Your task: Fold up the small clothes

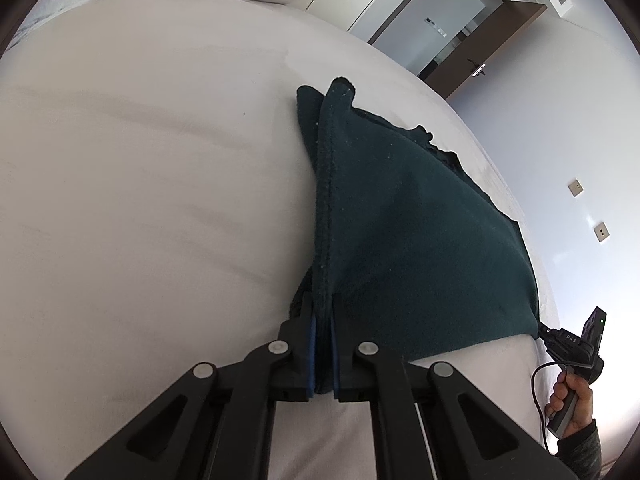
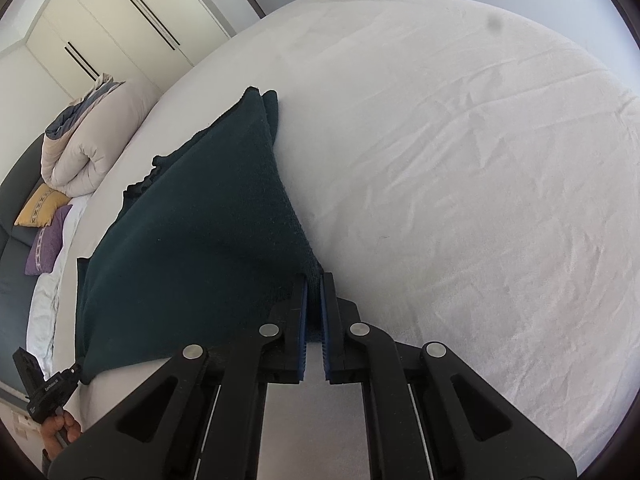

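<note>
1. Dark teal knitted garment lies on the bed sheet, near edge raised; a second layer shows at its far corner, so it appears at least once doubled.
2. Left gripper and right gripper each pinch a near corner, jaws narrow on cloth.
3. Judged remaining: carry the held edge over and lay it flat.
4. Long axis seemingly runs gripper to gripper.

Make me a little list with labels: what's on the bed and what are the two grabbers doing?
Surface: bed with pale sheet
Garment: dark green cloth, far end on the sheet
Left gripper: shut on a near corner of the cloth
Right gripper: shut on the other near corner
Near edge: lifted, stretched between them
Background: rolled duvet, wardrobe
</note>
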The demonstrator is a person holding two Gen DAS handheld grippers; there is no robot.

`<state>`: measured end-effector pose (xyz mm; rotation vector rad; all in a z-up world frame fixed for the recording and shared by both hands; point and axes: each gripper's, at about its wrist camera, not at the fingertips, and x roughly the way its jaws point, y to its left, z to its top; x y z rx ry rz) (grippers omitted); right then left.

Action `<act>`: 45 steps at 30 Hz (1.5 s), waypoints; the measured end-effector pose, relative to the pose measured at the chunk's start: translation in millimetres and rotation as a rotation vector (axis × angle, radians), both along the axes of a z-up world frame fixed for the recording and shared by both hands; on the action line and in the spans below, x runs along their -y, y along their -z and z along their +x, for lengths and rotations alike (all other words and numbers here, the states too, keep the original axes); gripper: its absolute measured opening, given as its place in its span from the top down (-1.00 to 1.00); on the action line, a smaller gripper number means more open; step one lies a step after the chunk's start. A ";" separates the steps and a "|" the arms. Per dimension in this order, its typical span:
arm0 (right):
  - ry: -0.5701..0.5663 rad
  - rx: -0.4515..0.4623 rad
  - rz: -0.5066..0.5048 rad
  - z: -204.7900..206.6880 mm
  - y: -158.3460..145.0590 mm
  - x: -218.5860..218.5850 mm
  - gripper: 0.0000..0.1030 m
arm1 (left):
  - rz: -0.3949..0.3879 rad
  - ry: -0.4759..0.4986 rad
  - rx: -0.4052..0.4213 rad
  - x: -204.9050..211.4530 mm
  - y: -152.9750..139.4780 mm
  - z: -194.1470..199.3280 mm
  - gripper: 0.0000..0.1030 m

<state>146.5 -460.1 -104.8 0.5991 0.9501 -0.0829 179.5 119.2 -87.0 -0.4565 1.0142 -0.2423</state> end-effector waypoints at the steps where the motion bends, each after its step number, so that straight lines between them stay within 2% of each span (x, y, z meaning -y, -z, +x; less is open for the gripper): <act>1: -0.003 -0.005 0.007 1.3 1.6 1.5 0.90 | -0.001 -0.002 0.004 0.7 -0.8 1.2 0.88; 4: -0.015 -0.005 0.027 1.7 -0.4 5.1 0.82 | -0.035 -0.003 0.010 -1.8 -3.7 1.6 0.81; 6: -0.002 -0.007 0.055 -2.1 -5.6 10.1 0.64 | -0.072 -0.019 0.002 -9.2 -8.4 0.1 0.65; 8: 0.027 0.020 0.058 -10.5 -16.1 15.3 0.39 | -0.051 -0.056 0.014 -16.7 -18.9 -3.6 0.27; 9: 0.049 0.048 0.048 -15.6 -23.4 18.0 0.35 | -0.033 -0.085 0.034 -21.1 -28.4 -5.4 0.26; 10: 0.066 0.080 0.045 -20.3 -31.8 20.3 0.15 | -0.025 -0.090 0.053 -21.9 -36.0 -6.5 0.26; 11: 0.084 0.113 0.053 -23.8 -40.6 21.5 0.03 | -0.001 -0.084 0.082 -18.4 -48.8 -3.9 0.26; 13: 0.067 0.164 0.084 -21.9 -54.4 16.5 0.03 | 0.052 -0.040 0.122 -3.2 -66.9 4.5 0.26; 15: -0.004 0.194 0.132 -5.0 -65.7 -0.8 0.03 | 0.093 0.035 0.177 26.8 -84.7 22.8 0.10; 16: -0.044 0.202 0.159 6.2 -68.7 -11.7 0.03 | 0.108 0.059 0.200 37.3 -89.1 29.7 -0.05; 18: -0.130 0.210 0.243 33.9 -70.6 -38.2 0.03 | 0.171 0.106 0.252 70.2 -95.9 52.5 -0.12; 21: -0.236 0.204 0.352 82.9 -64.3 -84.0 0.03 | 0.225 0.154 0.263 110.2 -89.6 91.5 -0.12; 23: -0.273 0.161 0.413 117.2 -51.1 -114.0 0.03 | 0.280 0.146 0.260 123.1 -79.9 113.8 -0.12; 25: -0.316 0.134 0.478 144.7 -36.9 -137.8 0.03 | 0.298 0.134 0.207 124.9 -61.5 133.7 -0.11; 28: -0.316 0.097 0.516 177.8 -14.2 -155.3 0.05 | 0.343 0.100 0.115 113.2 -24.2 146.2 -0.12; 29: -0.302 0.085 0.513 185.0 -6.9 -155.0 0.06 | 0.305 0.105 0.112 105.4 -13.0 144.1 -0.14; 31: -0.251 0.091 0.533 196.7 6.6 -143.6 0.11 | 0.237 0.099 0.140 94.2 -10.1 139.9 -0.13; 34: -0.182 0.138 0.576 204.4 15.0 -108.7 0.14 | 0.244 0.106 0.133 95.6 -9.1 141.7 -0.15; 37: -0.079 0.173 0.525 204.3 18.3 -64.0 0.23 | 0.239 0.105 0.145 97.0 -8.1 139.8 -0.15; 39: 0.001 0.187 0.530 196.8 23.1 -31.6 0.38 | 0.234 0.104 0.151 96.3 -6.7 139.2 -0.15; 41: 0.072 0.208 0.485 187.2 22.9 -3.1 0.36 | 0.237 0.103 0.151 95.9 -6.4 139.0 -0.16; 43: 0.162 0.195 0.384 176.2 19.5 22.1 0.32 | 0.245 0.101 0.158 96.8 -5.4 138.3 -0.16; 45: 0.237 0.196 0.419 163.1 21.7 42.7 0.32 | 0.253 0.098 0.163 99.2 -6.0 138.5 -0.17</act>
